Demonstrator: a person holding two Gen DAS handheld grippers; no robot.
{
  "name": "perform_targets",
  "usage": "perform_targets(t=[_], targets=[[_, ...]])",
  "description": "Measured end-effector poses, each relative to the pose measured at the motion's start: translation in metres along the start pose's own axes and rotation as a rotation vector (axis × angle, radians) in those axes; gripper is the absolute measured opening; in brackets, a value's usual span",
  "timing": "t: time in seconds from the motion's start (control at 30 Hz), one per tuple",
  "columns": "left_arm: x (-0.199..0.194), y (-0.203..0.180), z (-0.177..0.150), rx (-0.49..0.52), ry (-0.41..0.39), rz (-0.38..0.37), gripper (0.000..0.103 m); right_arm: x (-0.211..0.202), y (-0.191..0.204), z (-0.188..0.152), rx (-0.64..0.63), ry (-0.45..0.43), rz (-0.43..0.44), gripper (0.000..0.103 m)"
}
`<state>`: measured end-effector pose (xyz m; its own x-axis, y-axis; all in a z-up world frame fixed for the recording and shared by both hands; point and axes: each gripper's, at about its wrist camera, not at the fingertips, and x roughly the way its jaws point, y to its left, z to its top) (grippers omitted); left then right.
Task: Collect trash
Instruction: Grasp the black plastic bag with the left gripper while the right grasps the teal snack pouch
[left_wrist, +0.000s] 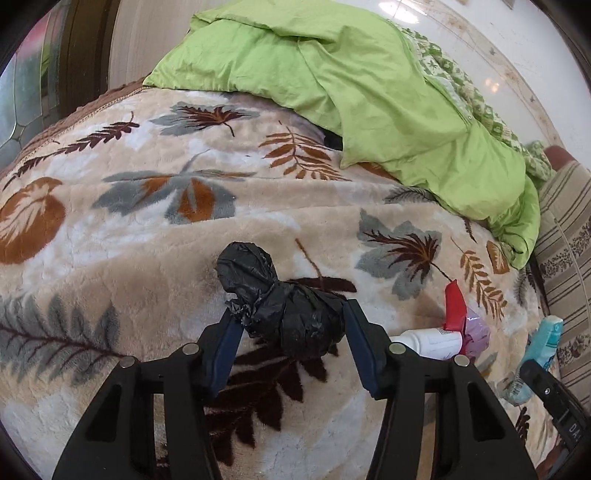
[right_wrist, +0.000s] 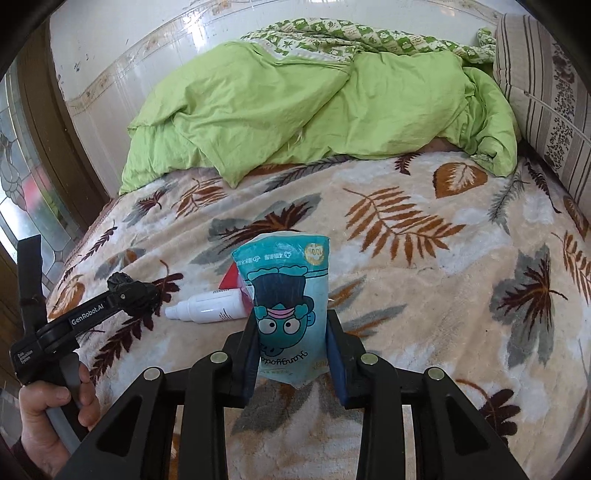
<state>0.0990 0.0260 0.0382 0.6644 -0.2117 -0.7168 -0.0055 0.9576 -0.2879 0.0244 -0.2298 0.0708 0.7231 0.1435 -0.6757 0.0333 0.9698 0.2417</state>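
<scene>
The left gripper (left_wrist: 290, 321) is clamped on a knotted black plastic bag (left_wrist: 280, 310), its crinkled film bunched into a lumpy bundle whose long axis runs away from the camera and to the left, the tied end lying on the blanket (left_wrist: 147, 206). The right gripper (right_wrist: 291, 343) grips a teal cartoon-printed pouch (right_wrist: 284, 302) by its lower part; the flat, glossy pouch stands upright between the pads, its print upside down. Just beyond, a smooth white cylindrical bottle (right_wrist: 207, 308) lies on its side across the bed, touching a red wrapper (right_wrist: 231, 281). All of it rests on a plush beige blanket patterned with brown and grey leaves, with a crumpled lime-green duvet (right_wrist: 295, 107) heaped at the far side, a striped pillow (right_wrist: 546, 103) at the right and a glossy white wall (right_wrist: 129, 48) behind. A hand (right_wrist: 55, 413) holds the left gripper's handle.
</scene>
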Motion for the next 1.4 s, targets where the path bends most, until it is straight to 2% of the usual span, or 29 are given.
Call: perform_targets(t=[0.23, 0.53, 0.77, 0.97, 1.13, 1.3, 1.4], targets=[[-0.022, -0.007, -0.006, 0.02, -0.034, -0.007, 0.051, -0.012, 0.0, 0.0, 0.012, -0.022, 0.02, 0.034], [-0.088, -0.042, -0.036, 0.168, -0.149, 0.016, 0.051, -0.043, 0.005, -0.015, -0.013, -0.061, 0.044, 0.034], [-0.153, -0.06, -0.072, 0.238, -0.202, 0.002, 0.051, -0.08, 0.006, -0.044, -0.041, -0.083, 0.035, 0.034], [-0.192, -0.065, -0.122, 0.322, -0.18, 0.01, 0.051, -0.113, 0.004, -0.081, -0.052, -0.079, 0.05, 0.034], [-0.207, -0.067, -0.158, 0.356, -0.175, 0.046, 0.051, -0.14, 0.014, -0.111, -0.097, -0.086, 0.058, 0.034], [-0.203, -0.066, -0.165, 0.355, -0.201, 0.093, 0.051, -0.145, 0.022, -0.124, -0.132, -0.081, 0.051, 0.034], [-0.196, -0.065, -0.167, 0.357, -0.19, 0.112, 0.051, -0.141, 0.021, -0.124, -0.131, -0.079, 0.039, 0.034]])
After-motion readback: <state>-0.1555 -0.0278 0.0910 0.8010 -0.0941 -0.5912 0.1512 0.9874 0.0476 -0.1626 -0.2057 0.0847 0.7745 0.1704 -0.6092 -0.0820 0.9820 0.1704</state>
